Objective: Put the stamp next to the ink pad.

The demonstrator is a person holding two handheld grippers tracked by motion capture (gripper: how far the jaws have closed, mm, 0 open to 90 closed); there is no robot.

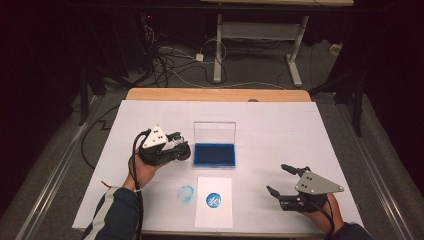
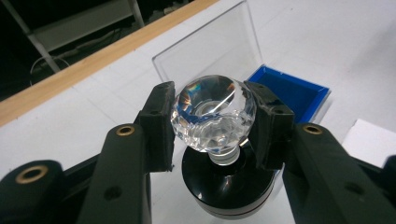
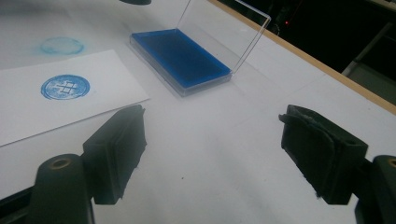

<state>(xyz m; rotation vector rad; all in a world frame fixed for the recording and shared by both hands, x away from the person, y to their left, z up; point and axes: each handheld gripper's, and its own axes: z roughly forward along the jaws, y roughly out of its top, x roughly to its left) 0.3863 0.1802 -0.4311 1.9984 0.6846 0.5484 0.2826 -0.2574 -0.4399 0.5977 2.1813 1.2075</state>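
On the white table [image 1: 280, 130] stands a shallow clear plastic case [image 1: 215, 147] with its lid [image 2: 210, 44] tipped upright at the far edge. The tray of the case is filled from wall to wall with a blue ink pad [image 3: 180, 56]; nothing else lies in it.

The left gripper [image 2: 212, 126] is clenched on a stamp [image 2: 214, 114]. Its two black pads press on either side of the stamp's clear faceted knob, and the round black base hangs below the knob on a short clear neck. In the high view the left gripper [image 1: 176, 147] holds the stamp just to the left of the case, near the blue tray's left wall. Whether the stamp's base touches the table I cannot tell.

Near the table's front edge lies a sheet of white paper [image 1: 214, 202] with a round blue stamp print [image 1: 213, 200] on it. Just to the left of the paper, on the table surface itself, is a fainter, smeared blue ring [image 1: 186, 192].

The right gripper [image 3: 212, 149] has its jaws spread wide with nothing between them, over bare table. In the high view it [image 1: 280, 182] sits at the right, well apart from the case and to the right of the paper.
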